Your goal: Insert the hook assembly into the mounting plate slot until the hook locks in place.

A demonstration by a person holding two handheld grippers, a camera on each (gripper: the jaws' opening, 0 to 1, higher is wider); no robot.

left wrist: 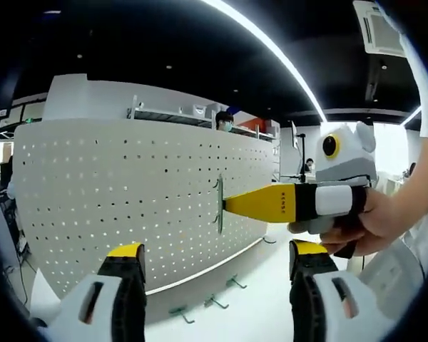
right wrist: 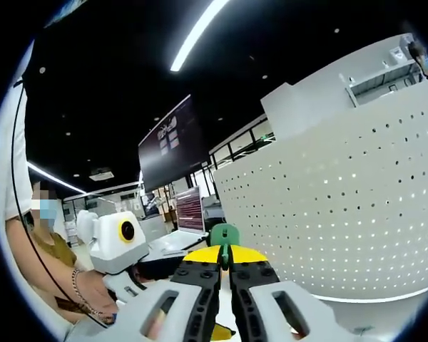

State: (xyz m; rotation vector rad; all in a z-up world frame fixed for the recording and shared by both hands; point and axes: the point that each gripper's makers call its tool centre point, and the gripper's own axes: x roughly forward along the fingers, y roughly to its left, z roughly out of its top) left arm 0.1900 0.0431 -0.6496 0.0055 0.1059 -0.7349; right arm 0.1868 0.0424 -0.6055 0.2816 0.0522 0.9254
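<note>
1. The right gripper point(left wrist: 232, 203) holds a green hook point(left wrist: 219, 204) between closed fingers, its flat base right against the white pegboard point(left wrist: 128, 199), its long axis running along the board face.
2. In the right gripper view, the hook point(right wrist: 224, 239) sits at the fingertips, the pegboard point(right wrist: 342, 214) beyond.
3. The left gripper point(left wrist: 214, 278) hovers wide open, holding nothing, farther from the board.
4. Spare hooks point(left wrist: 214, 302) lie on the tabletop point(left wrist: 271, 299).
</note>
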